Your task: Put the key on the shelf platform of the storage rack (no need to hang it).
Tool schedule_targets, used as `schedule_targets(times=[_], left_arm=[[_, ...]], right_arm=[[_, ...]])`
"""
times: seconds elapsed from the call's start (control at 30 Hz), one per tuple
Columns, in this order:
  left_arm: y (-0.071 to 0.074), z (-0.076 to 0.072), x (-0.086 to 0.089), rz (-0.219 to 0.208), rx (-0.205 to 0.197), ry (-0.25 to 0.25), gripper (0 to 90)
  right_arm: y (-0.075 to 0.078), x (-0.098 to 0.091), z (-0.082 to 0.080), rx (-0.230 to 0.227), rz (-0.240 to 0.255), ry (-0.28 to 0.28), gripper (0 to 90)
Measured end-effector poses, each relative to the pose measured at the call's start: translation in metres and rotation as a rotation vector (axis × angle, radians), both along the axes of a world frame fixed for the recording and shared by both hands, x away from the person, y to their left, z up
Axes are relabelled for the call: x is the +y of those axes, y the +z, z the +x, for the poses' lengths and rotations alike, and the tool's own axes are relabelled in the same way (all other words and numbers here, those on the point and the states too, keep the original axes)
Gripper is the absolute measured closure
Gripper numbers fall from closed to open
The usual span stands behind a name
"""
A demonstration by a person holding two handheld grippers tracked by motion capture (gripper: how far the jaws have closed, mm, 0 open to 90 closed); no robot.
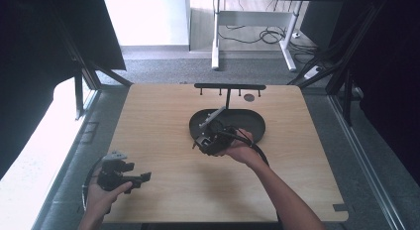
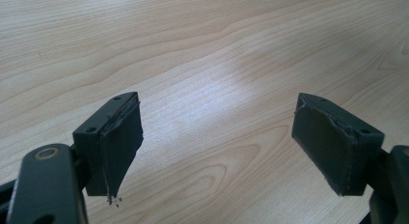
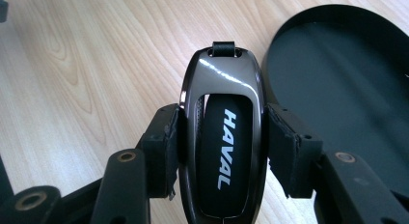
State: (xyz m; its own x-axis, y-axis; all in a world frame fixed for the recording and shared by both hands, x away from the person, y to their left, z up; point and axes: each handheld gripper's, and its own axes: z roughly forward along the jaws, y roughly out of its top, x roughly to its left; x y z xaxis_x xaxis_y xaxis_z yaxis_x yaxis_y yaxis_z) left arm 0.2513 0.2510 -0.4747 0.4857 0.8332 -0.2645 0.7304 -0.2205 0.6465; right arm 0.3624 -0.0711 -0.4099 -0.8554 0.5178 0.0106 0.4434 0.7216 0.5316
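A glossy dark car key fob (image 3: pixel 223 137) marked HAVAL sits between the pads of my right gripper (image 3: pixel 223 151), which is shut on its two sides. A small black loop sticks out of the fob's far end. In the high view the right gripper (image 1: pixel 204 141) hovers at the near left rim of a black oval tray (image 1: pixel 247 122); that tray (image 3: pixel 337 79) lies just right of the fob. My left gripper (image 1: pixel 143 177) rests near the table's front left corner. Its jaws stand wide apart over bare wood (image 2: pixel 217 147), with nothing between the pads (image 2: pixel 120 142).
A black T-shaped rack (image 1: pixel 230 86) with small hooks rises behind the tray at the table's far edge. The light wooden table (image 1: pixel 163 131) has open surface left of the tray and along the front. Dark frame posts flank both sides.
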Motion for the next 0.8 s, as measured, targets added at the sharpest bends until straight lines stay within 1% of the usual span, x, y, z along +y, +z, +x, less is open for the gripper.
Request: schedule_targets(times=[0.13, 0.3, 0.6, 0.67, 0.77, 0.8], left_arm=[[0.0, 0.0, 0.0, 0.0, 0.0, 0.002, 18.4], [0.0, 0.0, 0.0, 0.0, 0.001, 0.002, 18.4], [-0.001, 0.0, 0.0, 0.0, 0.002, 0.003, 18.4], [-0.001, 0.0, 0.0, 0.0, 0.004, 0.002, 18.4], [-0.001, 0.0, 0.0, -0.001, 0.003, 0.002, 18.4], [-0.001, 0.0, 0.0, -0.001, 0.003, 0.002, 18.4]], right_arm=[[0.001, -0.004, 0.003, 0.0, 0.001, -0.009, 49.0], [0.0, -0.013, 0.008, 0.003, -0.002, -0.036, 49.0], [0.0, -0.021, 0.015, 0.002, -0.003, -0.047, 49.0], [0.0, -0.024, 0.018, 0.005, 0.001, -0.067, 49.0], [0.0, -0.026, 0.02, 0.002, 0.003, -0.072, 49.0], [0.0, -0.028, 0.023, 0.004, 0.003, -0.082, 49.0]])
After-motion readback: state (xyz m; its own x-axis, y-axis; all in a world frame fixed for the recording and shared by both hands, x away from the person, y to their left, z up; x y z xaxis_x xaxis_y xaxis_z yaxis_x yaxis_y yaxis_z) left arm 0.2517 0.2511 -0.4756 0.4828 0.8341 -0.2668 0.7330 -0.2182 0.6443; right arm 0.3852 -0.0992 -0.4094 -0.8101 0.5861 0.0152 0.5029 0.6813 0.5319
